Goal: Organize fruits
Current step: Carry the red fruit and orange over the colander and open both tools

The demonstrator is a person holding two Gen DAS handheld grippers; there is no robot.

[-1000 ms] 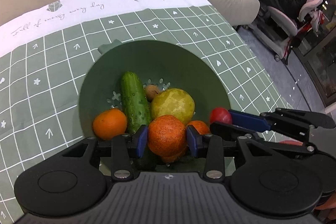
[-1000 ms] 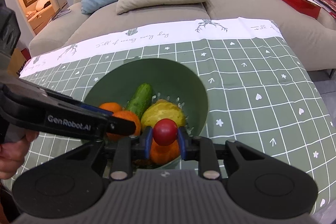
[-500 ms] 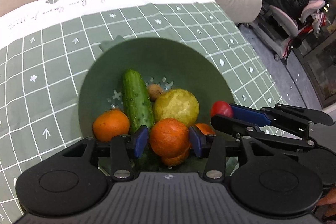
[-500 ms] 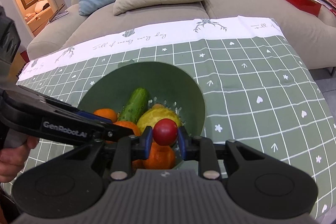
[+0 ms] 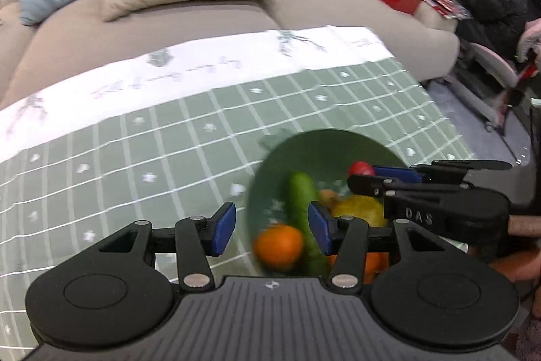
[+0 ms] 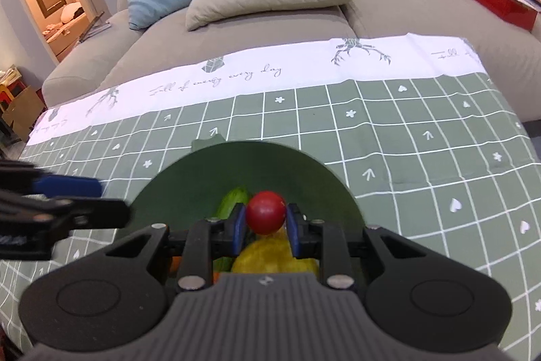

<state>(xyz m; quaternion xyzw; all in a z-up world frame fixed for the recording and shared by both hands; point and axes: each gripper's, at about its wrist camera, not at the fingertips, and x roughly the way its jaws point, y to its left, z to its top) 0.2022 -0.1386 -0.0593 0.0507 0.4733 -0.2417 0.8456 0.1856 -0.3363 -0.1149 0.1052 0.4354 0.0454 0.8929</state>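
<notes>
R gripper grips a red fruit over the green bowl, w/ cucumber & orange inside. L gripper gapes, holding nothing. "DAS" on R gripper's side. Tablecloth script illegible.

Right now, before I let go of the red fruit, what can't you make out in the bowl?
- Left wrist view: motion blur smears the orange and cucumber; contact between them is unclear.
- Right wrist view: the right gripper and its red fruit cover most of the green bowl; free space underneath is hidden.
- Bowl's near rim: hidden by gripper bodies in both views.
</notes>
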